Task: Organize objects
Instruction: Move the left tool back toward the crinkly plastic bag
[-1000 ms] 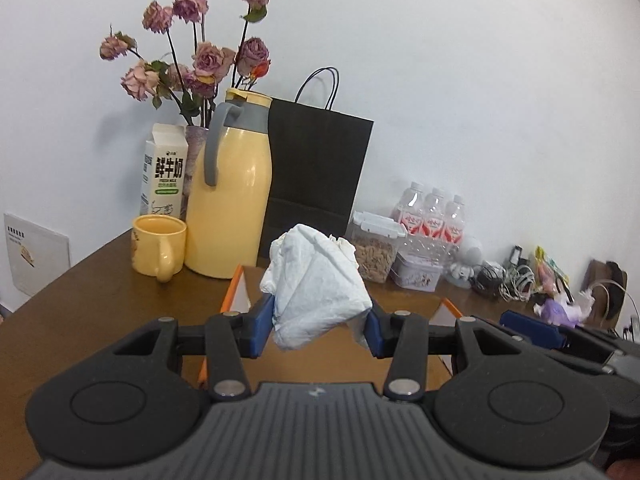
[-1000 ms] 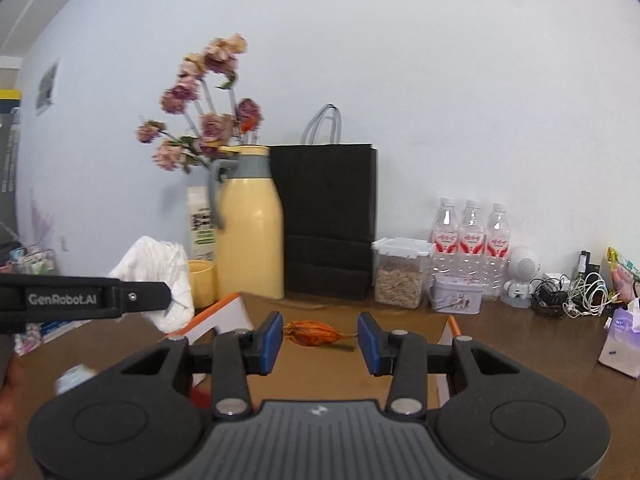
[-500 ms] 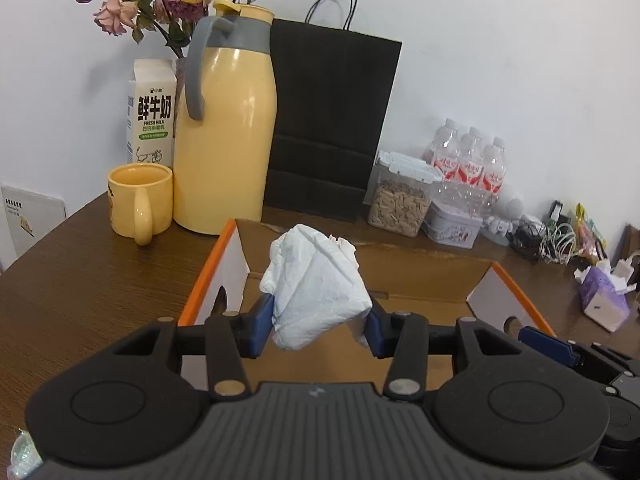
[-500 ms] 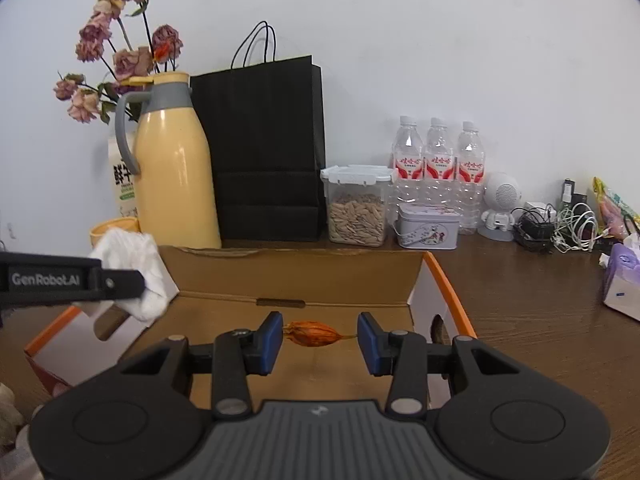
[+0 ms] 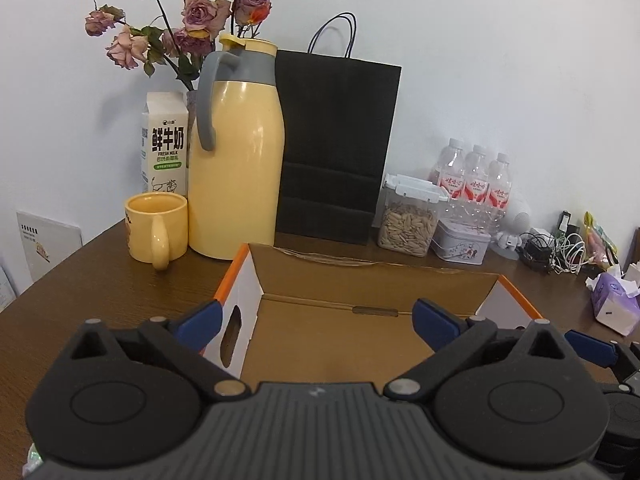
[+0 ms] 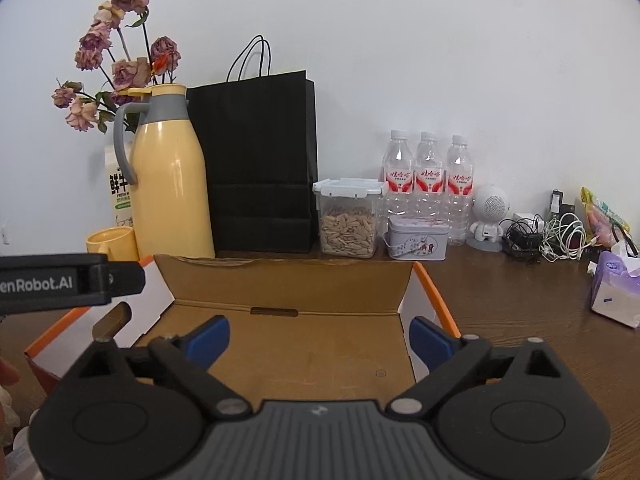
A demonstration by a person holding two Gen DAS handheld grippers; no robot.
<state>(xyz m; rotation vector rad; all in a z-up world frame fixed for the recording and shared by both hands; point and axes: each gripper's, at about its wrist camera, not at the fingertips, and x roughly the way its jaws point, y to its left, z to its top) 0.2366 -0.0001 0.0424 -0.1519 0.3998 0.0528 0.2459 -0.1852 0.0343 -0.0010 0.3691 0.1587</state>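
An open cardboard box (image 5: 360, 284) with orange edges lies on the brown table, right in front of both grippers. My left gripper (image 5: 316, 316) hangs over the box's left part, its jaws opening wide, and nothing shows between the blue pads. My right gripper (image 6: 320, 334) hangs over the same box (image 6: 288, 284), its jaws also opening, with nothing between them. The crumpled white tissue and the small orange-brown piece are out of sight. The left tool's black housing (image 6: 72, 284) juts in from the left of the right wrist view.
Along the wall stand a yellow thermos jug (image 5: 236, 152), a yellow mug (image 5: 156, 228), a milk carton (image 5: 164, 148), dried roses, a black paper bag (image 5: 336, 148), a seed container (image 6: 348, 220), a tin (image 6: 416, 240), three water bottles (image 6: 428, 176), cables and a purple tissue pack (image 6: 616, 292).
Both grippers have opened wide. The white tissue has left the left gripper and the orange-brown piece has left the right one; neither shows now. Both hands came closer over the box.
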